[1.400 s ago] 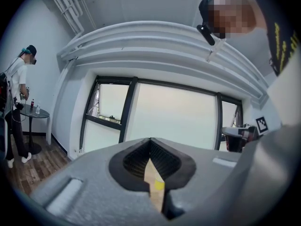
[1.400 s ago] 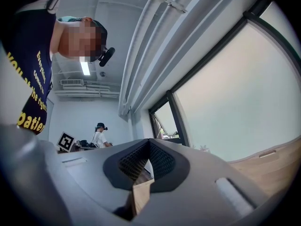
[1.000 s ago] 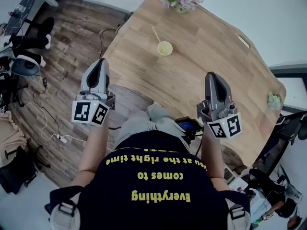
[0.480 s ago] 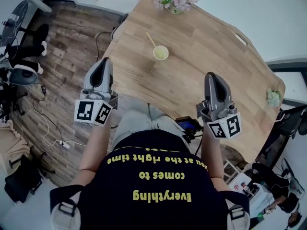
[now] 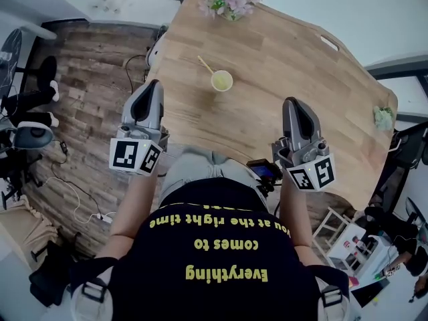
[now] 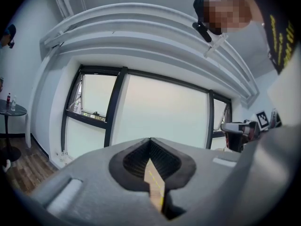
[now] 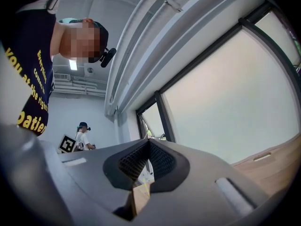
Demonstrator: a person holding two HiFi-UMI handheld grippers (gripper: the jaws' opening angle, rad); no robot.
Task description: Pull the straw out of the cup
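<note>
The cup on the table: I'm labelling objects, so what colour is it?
The cup is pale yellow-green, clearest in the head view.

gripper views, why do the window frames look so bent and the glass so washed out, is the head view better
Left gripper view: fisheye bows the window frame, corners go black, glass is blown out pale. Right gripper view: same curve and glare on its window. Head view: evenly lit and sharp, though the table edge also curves; cup reads clearly.
</note>
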